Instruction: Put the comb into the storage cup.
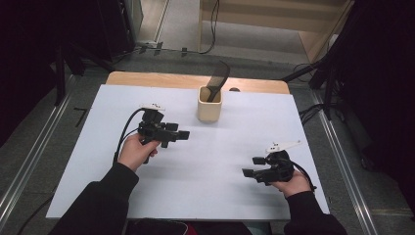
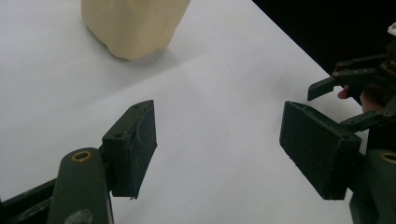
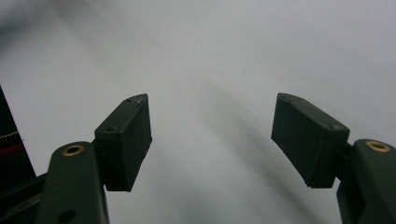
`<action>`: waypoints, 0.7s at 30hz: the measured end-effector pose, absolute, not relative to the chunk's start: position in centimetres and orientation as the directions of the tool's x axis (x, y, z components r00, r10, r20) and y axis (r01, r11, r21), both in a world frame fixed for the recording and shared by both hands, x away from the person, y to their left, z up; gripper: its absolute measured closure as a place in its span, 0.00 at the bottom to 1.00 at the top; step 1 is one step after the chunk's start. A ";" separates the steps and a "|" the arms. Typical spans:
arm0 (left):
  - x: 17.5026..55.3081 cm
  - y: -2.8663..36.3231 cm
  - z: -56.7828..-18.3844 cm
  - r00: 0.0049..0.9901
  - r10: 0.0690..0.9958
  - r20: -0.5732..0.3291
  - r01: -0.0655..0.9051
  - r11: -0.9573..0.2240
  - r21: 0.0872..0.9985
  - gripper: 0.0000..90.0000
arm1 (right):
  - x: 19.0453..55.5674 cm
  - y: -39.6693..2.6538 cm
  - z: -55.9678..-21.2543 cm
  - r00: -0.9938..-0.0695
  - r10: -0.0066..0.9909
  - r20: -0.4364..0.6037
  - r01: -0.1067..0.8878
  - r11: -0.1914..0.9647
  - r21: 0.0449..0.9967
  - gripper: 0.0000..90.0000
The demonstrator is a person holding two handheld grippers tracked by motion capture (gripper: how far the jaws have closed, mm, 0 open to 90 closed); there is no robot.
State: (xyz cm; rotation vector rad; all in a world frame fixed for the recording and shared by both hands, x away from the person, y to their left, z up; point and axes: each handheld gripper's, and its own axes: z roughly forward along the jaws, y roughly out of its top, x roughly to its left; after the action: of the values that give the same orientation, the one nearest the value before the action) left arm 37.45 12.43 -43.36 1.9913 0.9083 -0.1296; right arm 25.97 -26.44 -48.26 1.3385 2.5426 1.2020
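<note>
Both hand-held grippers [image 1: 182, 134] [image 1: 250, 166] empty, w/ beige cup [image 1: 209, 105] behind.

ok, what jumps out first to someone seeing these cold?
The cream cup near the far edge of the white table, with a dark spatula standing in it. Nearer the person, the left gripper and right gripper point toward each other, both open and holding nothing.
</note>
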 end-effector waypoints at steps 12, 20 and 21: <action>36.1 13.0 -43.5 0.732 0.538 -0.419 0.639 -0.326 0.697 0.31 | 26.0 -26.5 -48.3 -0.629 0.712 0.312 0.694 0.334 0.638 0.30; 34.9 13.5 -43.6 0.738 0.535 -0.411 0.633 -0.337 0.697 0.31 | 26.0 -26.5 -48.3 -0.630 0.710 0.314 0.694 0.335 0.637 0.30; 34.8 13.6 -43.7 0.739 0.534 -0.410 0.632 -0.339 0.698 0.31 | 26.0 -26.5 -48.3 -0.629 0.711 0.314 0.695 0.333 0.637 0.30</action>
State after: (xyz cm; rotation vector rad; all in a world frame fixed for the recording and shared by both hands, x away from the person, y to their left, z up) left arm 34.78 13.64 -43.66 2.0175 0.8821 -0.1338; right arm 26.02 -26.49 -48.34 1.3440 2.5482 1.2006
